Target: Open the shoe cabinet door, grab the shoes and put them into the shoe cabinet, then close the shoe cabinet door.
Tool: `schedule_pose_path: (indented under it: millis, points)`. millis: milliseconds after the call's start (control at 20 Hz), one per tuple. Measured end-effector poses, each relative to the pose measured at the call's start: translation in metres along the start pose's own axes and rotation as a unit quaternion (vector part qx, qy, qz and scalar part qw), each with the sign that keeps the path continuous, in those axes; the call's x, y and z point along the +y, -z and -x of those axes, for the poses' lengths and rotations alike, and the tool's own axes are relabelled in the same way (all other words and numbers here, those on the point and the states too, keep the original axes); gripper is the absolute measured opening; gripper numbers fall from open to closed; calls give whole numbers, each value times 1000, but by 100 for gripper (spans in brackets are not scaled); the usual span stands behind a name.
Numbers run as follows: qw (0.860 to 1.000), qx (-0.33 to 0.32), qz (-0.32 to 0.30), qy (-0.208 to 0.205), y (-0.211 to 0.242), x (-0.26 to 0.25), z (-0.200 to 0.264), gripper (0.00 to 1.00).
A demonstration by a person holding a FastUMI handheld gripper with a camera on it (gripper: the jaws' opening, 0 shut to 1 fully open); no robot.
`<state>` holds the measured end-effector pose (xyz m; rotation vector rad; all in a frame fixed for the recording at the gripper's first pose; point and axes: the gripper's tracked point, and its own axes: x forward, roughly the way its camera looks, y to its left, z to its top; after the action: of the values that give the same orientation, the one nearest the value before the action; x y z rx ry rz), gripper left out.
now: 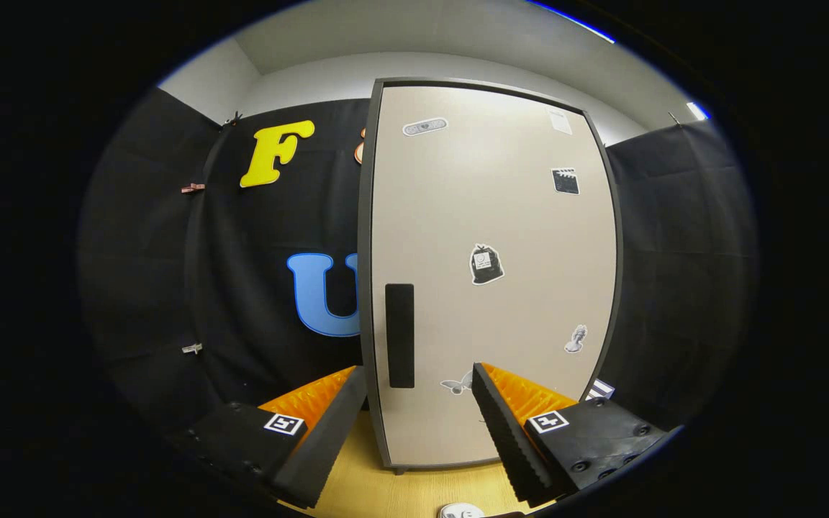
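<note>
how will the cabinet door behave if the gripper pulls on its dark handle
The door looks like a flat rigid panel, so it should probably swing stiffly rather than flex. The handle sits by its left edge, so hinges are likely on the right. The cabinet stands tall and narrow; a hard tug might rock it. The gripper is open, just short of it.

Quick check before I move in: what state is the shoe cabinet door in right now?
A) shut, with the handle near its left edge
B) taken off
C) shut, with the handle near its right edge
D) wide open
A: the door sits flush in its frame, with the dark vertical handle by its left edge, beyond the open gripper.
</note>
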<state>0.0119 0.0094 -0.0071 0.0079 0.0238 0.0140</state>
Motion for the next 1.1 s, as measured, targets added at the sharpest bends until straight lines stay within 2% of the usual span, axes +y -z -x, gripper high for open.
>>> schedule_pose_path:
  millis: [400,700,1000,1100]
  points:
    - [999,-10,-30,-10,-1,9,-42,97]
    - [1000,5,-15,-3,12,15,-83,94]
    - [1000,2,-11,8,12,17,-106,94]
    - [1000,2,-13,13,12,16,-109,88]
